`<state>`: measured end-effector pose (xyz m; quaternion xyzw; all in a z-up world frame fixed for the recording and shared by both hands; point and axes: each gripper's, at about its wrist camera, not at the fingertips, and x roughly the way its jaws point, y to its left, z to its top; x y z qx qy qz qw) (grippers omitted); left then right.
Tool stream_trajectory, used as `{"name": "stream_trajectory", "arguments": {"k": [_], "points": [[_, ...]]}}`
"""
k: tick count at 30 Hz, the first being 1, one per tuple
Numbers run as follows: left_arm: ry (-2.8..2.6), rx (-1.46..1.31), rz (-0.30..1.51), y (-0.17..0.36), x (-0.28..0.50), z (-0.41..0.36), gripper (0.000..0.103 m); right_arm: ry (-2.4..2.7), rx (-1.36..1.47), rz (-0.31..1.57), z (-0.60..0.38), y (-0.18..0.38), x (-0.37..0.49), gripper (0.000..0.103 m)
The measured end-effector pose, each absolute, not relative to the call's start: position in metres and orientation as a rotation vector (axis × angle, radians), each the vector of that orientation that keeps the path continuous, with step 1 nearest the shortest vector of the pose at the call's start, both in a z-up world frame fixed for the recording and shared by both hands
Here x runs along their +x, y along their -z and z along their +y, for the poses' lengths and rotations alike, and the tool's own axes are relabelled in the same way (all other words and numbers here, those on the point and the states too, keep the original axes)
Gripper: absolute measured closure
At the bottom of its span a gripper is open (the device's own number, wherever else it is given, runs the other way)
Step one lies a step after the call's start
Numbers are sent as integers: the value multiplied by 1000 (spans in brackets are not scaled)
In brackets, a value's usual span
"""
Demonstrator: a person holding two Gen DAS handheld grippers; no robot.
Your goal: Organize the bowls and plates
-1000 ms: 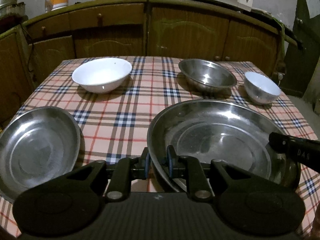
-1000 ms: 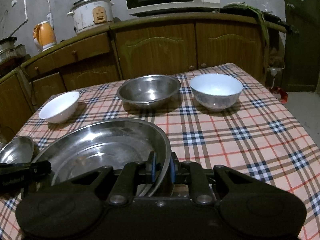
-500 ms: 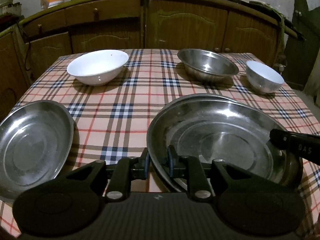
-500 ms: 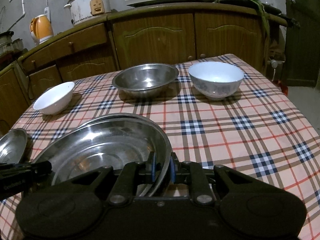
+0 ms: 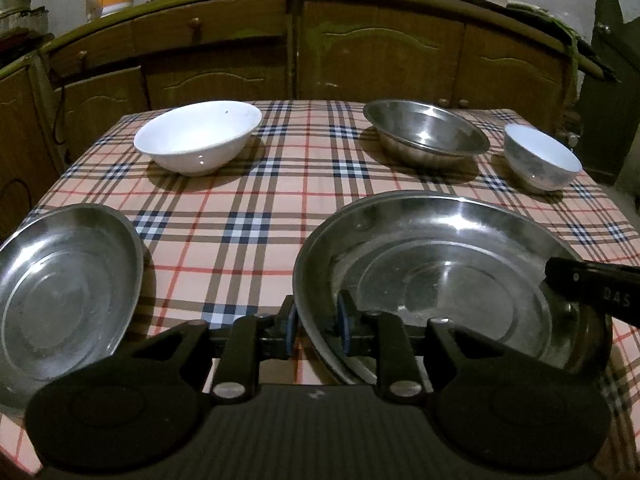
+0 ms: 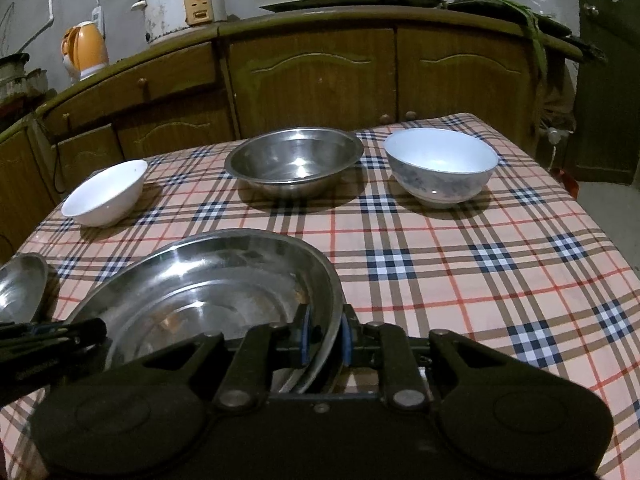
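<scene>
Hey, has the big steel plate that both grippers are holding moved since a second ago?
Yes. The big steel plate has come down onto a second plate, whose rim shows behind it. Both grippers' jaws have just been opening, its rim between them.

Dim indoor light from overhead, warm-greenish cast. Specular glare on steel plate (image 5: 448, 276) and steel bowl (image 6: 294, 160); soft shadows under bowls on plaid tablecloth (image 6: 460, 264). Strong fisheye bend, black vignette corners. Bkgd cabinets (image 5: 380, 56) murky, slightly soft, noisy.

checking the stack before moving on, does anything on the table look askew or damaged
Mostly tidy. The top steel plate sits slightly off-centre on the plate beneath, whose rim peeks out at the far side. No spills or damage show.
</scene>
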<state>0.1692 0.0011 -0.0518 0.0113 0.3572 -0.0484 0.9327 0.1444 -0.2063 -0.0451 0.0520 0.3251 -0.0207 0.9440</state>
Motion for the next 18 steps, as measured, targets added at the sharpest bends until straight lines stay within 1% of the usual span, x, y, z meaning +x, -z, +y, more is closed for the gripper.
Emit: {"name": "stream_trajectory", "arguments": {"k": [2,4,6,8,10,12,16,18], "points": [[104,30,734,53,170,-1,71,37,96,660,-205,45,145,76],[108,38,730,54,169,-2,69,38,91,654,-204,43,145,76],[103,32,730,53,169,-1,62,45,92,654,-205,42,145,75],[93,21,724,51,168,2,59,52,90,645,-206,40,143,74],[86,9,722,47,167,5,55,54,93,630,-207,35,140,71],[76,-2,726,43,167,8,48,47,97,613,-207,28,137,69],[62,-18,735,32,162,13,39,19,98,583,-202,15,131,52],[58,-23,732,27,160,15,33,11,99,576,-199,9,128,49]]}}
